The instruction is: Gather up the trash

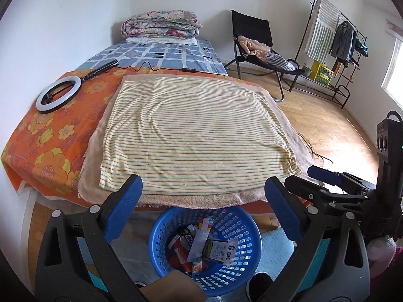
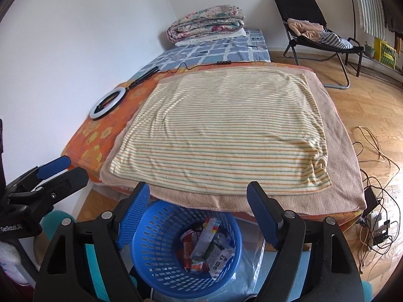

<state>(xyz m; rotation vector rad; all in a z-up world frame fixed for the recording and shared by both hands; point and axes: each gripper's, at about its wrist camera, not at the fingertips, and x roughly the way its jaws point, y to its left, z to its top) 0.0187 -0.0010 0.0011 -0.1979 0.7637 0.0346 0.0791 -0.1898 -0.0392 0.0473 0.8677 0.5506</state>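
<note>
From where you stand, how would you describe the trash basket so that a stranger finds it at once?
Start at the bed with the striped cloth on top. On the floor just below its near edge stands a round blue plastic basket with perforated walls, holding crumpled wrappers. It is the only blue container there, seen right between the open fingers of each claw.

Wrappers [image 1: 201, 246] in basket [image 1: 161, 229] before bed [image 1: 50, 151], towel [image 1: 196, 136] on bed

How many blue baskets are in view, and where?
1. The blue basket stands on the floor below the near edge of the striped blanket, with wrappers inside. Others may be hidden under the bed.
</note>
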